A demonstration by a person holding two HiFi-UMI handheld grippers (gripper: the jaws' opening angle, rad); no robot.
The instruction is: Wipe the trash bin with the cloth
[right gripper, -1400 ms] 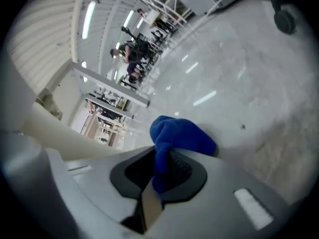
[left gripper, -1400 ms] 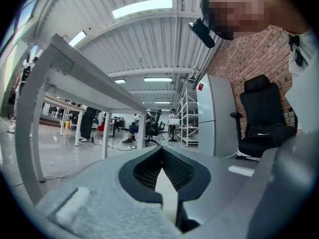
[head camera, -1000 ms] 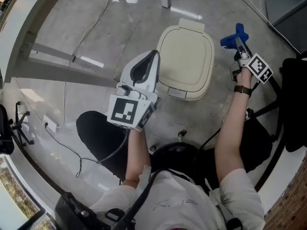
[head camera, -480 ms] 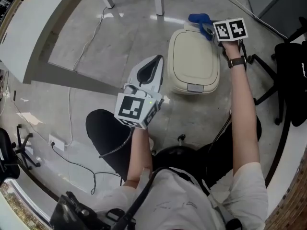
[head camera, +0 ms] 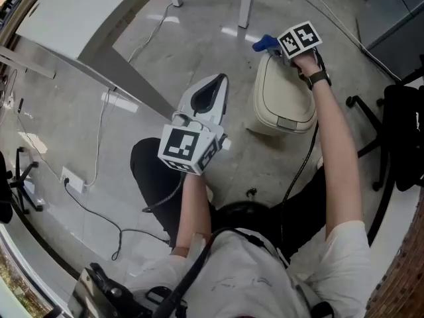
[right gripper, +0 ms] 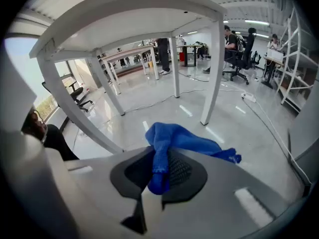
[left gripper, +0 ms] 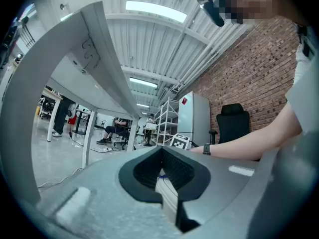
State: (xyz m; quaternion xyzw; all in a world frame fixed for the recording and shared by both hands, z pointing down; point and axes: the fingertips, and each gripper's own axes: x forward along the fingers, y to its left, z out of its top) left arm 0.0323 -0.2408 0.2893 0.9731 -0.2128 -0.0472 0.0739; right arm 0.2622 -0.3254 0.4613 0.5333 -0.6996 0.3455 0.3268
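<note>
- My right gripper (right gripper: 159, 176), pale grey with a black ribbed inside, grips a bright blue crumpled cloth (right gripper: 174, 138).
- The lidded plastic trash bin (head camera: 285, 105) is plain cream.
- My left gripper (left gripper: 162, 172), the same grey and black, wears a cube of black-and-white square markers (head camera: 185, 150).
- Glossy grey concrete floor (head camera: 199, 38); white metal table (head camera: 79, 18); red brick wall (left gripper: 249, 78).

Bright ceiling strip lights (left gripper: 155, 11) above the jaws, glare streaks on the floor (right gripper: 189, 111) beyond them, fisheye corners black.
</note>
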